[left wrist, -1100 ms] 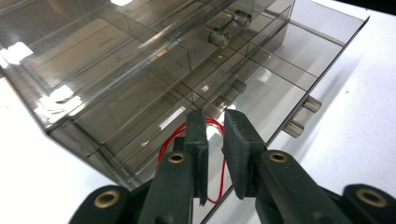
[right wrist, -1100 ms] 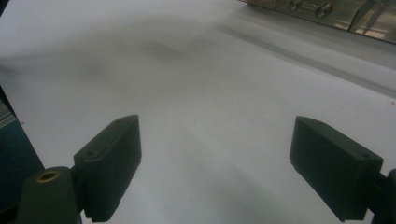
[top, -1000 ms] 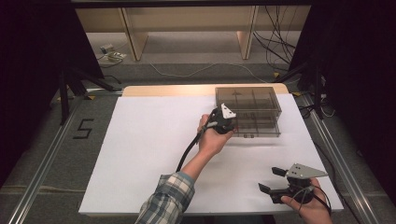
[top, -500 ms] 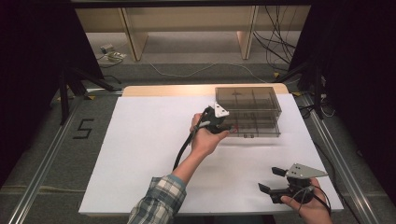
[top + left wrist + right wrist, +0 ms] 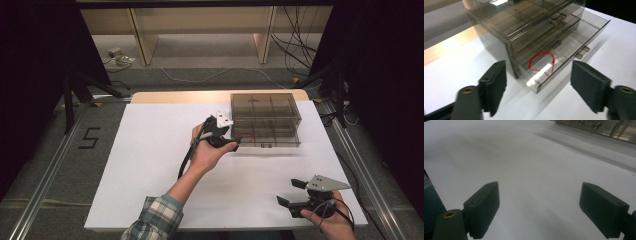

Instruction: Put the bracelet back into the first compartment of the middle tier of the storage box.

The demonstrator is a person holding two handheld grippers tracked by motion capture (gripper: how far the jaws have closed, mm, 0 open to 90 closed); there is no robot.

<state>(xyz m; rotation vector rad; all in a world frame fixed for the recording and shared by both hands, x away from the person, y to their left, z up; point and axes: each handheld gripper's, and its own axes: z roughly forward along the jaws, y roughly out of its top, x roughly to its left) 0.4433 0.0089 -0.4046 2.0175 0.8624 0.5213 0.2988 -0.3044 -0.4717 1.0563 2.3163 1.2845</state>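
1. The right gripper (image 5: 292, 195) rests with jaws spread wide, nothing between them, well apart from the work.
2. The left gripper (image 5: 537, 82) is likewise spread and unloaded, facing the drawer unit (image 5: 534, 27).
3. Just ahead of it, the bottom drawer (image 5: 569, 47) stands pulled out with a red loop (image 5: 541, 61) inside; picking it out probably remains.

The place looked like a laboratory or a recording studio, not a home. The table (image 5: 150, 165) was covered with a plain white sheet and stood inside a dark area with black walls or curtains on both sides. Metal rails (image 5: 45, 175) ran along the grey floor beside it, and a number 5 (image 5: 89, 138) was marked on the floor with black tape. Loose cables (image 5: 295, 45) lay behind the table, near a plain wooden shelf unit (image 5: 200, 25). Black tripod legs (image 5: 75, 90) stood at the left.
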